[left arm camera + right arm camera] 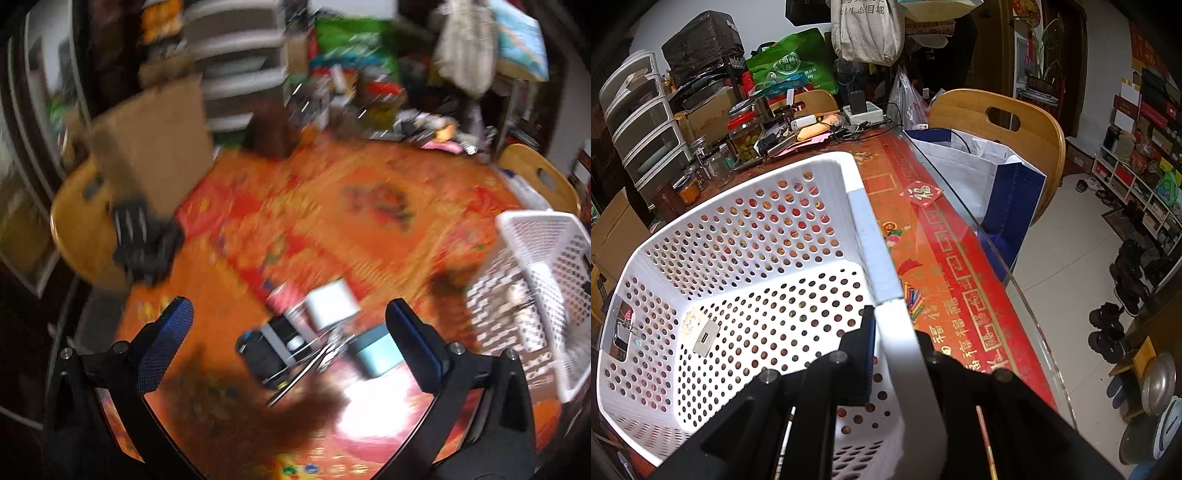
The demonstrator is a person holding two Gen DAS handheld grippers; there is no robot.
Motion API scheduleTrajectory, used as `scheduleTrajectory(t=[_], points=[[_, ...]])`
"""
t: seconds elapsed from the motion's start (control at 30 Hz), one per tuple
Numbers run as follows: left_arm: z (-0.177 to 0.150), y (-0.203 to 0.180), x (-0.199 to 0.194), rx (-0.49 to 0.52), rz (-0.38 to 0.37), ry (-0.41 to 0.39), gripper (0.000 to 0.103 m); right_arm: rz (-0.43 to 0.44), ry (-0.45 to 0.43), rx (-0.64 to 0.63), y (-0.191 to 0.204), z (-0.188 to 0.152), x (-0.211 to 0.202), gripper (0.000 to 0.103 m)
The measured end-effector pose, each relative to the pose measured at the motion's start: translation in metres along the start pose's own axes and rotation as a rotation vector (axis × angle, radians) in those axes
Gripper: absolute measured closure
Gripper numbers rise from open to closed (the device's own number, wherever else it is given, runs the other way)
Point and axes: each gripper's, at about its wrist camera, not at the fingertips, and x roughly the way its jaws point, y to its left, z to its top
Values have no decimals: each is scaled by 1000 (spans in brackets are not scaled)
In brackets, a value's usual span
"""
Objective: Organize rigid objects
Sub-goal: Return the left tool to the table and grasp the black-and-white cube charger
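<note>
The left wrist view is motion-blurred. My left gripper [291,325] is open above a small pile on the orange tablecloth: a white block [332,302], a light blue box [376,350], a black and white device [273,347] and thin metal tools [314,365]. The white perforated basket [543,277] stands at the right. In the right wrist view my right gripper [897,332] is shut on the basket's rim [897,343], one finger inside and one outside. A small white charger [705,338] lies on the basket floor [790,306].
A wooden chair [1008,125] with a blue and white bag [990,177] stands past the table's glass edge [1015,280]. Jars and clutter [746,140] fill the far end. In the left wrist view a cardboard box [155,144], a chair [81,229] and a black object [144,240] are at left.
</note>
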Motion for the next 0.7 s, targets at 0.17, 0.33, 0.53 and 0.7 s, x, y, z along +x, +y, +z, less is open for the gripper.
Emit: scheduleTrajectory(t=[0.17, 0.33, 0.53, 0.7], points=[[-21, 23, 36, -61, 12, 62, 0, -2, 1, -1, 1, 0, 0, 94], [-32, 15, 56, -66, -3, 91, 3, -5, 1, 0, 1, 1, 0, 94], [-36, 3, 69, -88, -6, 108, 22, -11, 1, -1, 1, -1, 0, 94], [-34, 0, 75, -102, -5, 114, 66, -9, 1, -3, 1, -1, 0, 94]])
